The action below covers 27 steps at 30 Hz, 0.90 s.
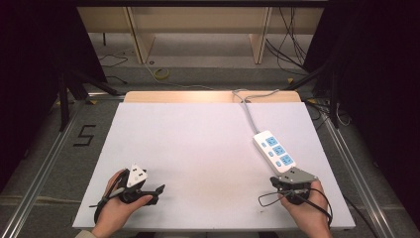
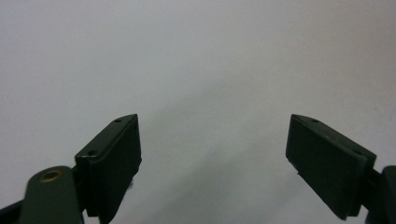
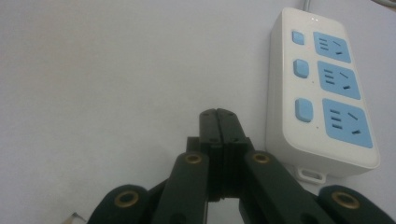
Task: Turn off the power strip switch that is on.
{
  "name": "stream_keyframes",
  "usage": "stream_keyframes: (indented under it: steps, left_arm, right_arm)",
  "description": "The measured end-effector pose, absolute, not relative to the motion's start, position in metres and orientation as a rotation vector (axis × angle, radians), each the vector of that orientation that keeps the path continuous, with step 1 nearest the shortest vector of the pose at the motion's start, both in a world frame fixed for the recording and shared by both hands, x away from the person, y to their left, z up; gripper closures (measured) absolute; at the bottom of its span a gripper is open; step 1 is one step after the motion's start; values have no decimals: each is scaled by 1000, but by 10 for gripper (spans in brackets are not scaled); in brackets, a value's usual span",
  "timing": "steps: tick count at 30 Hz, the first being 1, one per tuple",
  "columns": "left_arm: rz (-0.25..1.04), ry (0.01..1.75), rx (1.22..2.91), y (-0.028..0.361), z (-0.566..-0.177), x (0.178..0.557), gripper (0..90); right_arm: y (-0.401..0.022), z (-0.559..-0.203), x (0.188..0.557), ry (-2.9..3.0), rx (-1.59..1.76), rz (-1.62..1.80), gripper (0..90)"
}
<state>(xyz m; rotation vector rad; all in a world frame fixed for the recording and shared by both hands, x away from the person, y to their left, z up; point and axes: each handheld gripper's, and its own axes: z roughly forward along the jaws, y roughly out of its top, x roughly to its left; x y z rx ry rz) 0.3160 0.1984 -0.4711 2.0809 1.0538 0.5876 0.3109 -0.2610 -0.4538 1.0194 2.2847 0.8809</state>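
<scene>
Nothing is gripped yet, so this looks like the start. The white plastic power strip with three blue sockets [image 1: 275, 151] lies on the pale grey desk [image 1: 198, 148], its grey cord running to the far edge. The right claw [image 3: 217, 113], jaws pressed together and empty, sits just nearer than the strip's near end. The left claw [image 2: 215, 140], jaws wide apart and empty, hovers well left of the strip. Likely next (a guess): the right claw opens toward the strip. Bare desk left of the strip gives room; its right edge lies near.
</scene>
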Motion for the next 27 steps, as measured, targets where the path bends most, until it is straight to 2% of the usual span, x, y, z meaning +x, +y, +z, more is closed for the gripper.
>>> stream_keyframes:
  steps: [27]
  left_arm:
    - [580,1042,2084,194,-471,317,183]
  right_arm:
    - [-267,-441,322,2245,1101,890,900]
